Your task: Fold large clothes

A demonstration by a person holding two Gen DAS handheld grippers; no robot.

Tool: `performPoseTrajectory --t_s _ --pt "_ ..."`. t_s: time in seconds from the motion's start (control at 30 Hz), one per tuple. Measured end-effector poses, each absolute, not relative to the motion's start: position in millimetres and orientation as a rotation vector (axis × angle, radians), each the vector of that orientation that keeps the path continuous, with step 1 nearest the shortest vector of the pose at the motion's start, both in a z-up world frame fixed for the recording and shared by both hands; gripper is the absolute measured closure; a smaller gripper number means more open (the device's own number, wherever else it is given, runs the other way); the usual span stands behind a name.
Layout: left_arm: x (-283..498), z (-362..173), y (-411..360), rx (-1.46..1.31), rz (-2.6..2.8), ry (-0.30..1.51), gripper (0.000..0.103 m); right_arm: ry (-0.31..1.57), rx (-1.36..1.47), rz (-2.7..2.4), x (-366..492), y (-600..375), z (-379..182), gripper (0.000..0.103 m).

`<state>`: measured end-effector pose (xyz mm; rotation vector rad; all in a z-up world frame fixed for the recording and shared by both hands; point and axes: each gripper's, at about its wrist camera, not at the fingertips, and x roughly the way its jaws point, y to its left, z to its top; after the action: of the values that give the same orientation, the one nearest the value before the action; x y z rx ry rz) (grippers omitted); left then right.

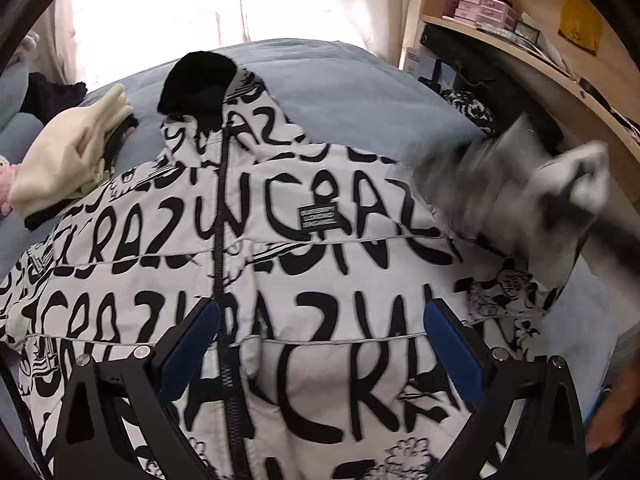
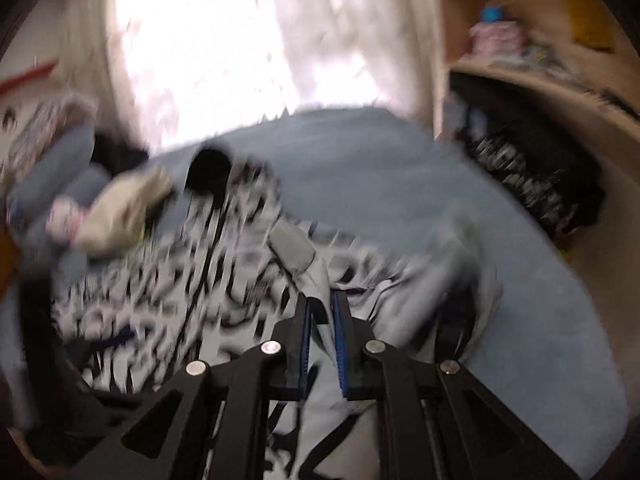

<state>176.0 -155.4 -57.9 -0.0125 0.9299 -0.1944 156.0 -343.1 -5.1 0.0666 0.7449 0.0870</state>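
My right gripper (image 2: pixel 320 312) pinches the jacket (image 1: pixel 304 248) sleeve (image 2: pixel 316 276); left gripper (image 1: pixel 320 344) hovers wide above it. Thin grip: fast swing may shed the sleeve.

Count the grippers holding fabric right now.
1. The right gripper is pinched on grey fabric of the jacket. The left gripper hovers open over the jacket's zipper.

Jacket (image 1: pixel 280 240) spread on bed (image 1: pixel 340 92), folded clothes (image 1: pixel 68 160) left (touching it), shelf (image 1: pixel 520 52) right
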Motion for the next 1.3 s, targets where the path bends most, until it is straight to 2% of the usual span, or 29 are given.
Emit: performPoseTrajectory --t_s 0.1,0.27,0.4,0.43,0.53,0.73,0.8,0.87,0.9,0.93,0.97,1.03,1.07,1.13,1.3 --pt "179.1 -65.7 -145.4 -0.036 -0.193 0.961 0.002 0.87 0.032 0.121 160.0 -319.6 -53.6 0.092" --pt "183.8 -85.7 -135.7 -0.089 -0.228 1.033 0.002 0.998 0.042 0.144 139.7 -304.4 -93.4 0.09" --pt "190.9 -100.8 -134.0 -0.258 -0.371 1.109 0.002 1.056 0.074 0.16 132.0 -307.9 -107.6 0.068" --pt "192.9 -103.9 -134.8 -0.294 -0.403 1.122 0.002 1.062 0.096 0.173 126.1 -311.4 -109.0 0.066" --pt "202.6 -112.3 -142.1 -0.384 -0.462 1.158 0.002 1.046 0.127 0.182 110.3 -319.3 -103.2 0.066" --pt "225.4 -132.6 -168.3 -0.38 -0.479 1.208 0.002 1.013 0.213 0.189 86.5 -332.4 -92.0 0.066" --pt "235.6 -141.8 -179.4 -0.361 -0.5 1.246 0.01 1.007 0.217 0.189 81.5 -332.8 -90.2 0.066" --pt "242.5 -148.4 -193.4 -0.324 -0.504 1.269 0.029 1.001 0.218 0.188 78.1 -333.6 -88.2 0.066" --pt "245.8 -150.1 -201.3 -0.31 -0.507 1.273 0.033 0.999 0.218 0.189 77.0 -333.9 -87.2 0.066" --pt "247.9 -150.5 -206.2 -0.3 -0.508 1.273 0.043 0.996 0.219 0.188 76.3 -334.4 -86.3 0.066" --pt "250.6 -150.4 -212.7 -0.29 -0.51 1.277 0.061 0.991 0.219 0.185 75.5 -335.0 -85.0 0.066" --pt "254.9 -148.1 -224.3 -0.247 -0.503 1.278 0.081 0.983 0.213 0.177 73.9 -336.4 -82.8 0.066" --pt "255.6 -143.6 -229.3 -0.211 -0.489 1.261 0.086 0.978 0.209 0.171 73.1 -337.1 -81.7 0.066" --pt "254.5 -126.0 -238.4 -0.133 -0.479 1.182 0.09 0.972 0.208 0.165 71.5 -338.6 -80.1 0.066" --pt "245.5 -53.6 -237.6 0.027 -0.426 0.865 0.091 0.96 0.208 0.158 69.0 -341.6 -76.8 0.066"
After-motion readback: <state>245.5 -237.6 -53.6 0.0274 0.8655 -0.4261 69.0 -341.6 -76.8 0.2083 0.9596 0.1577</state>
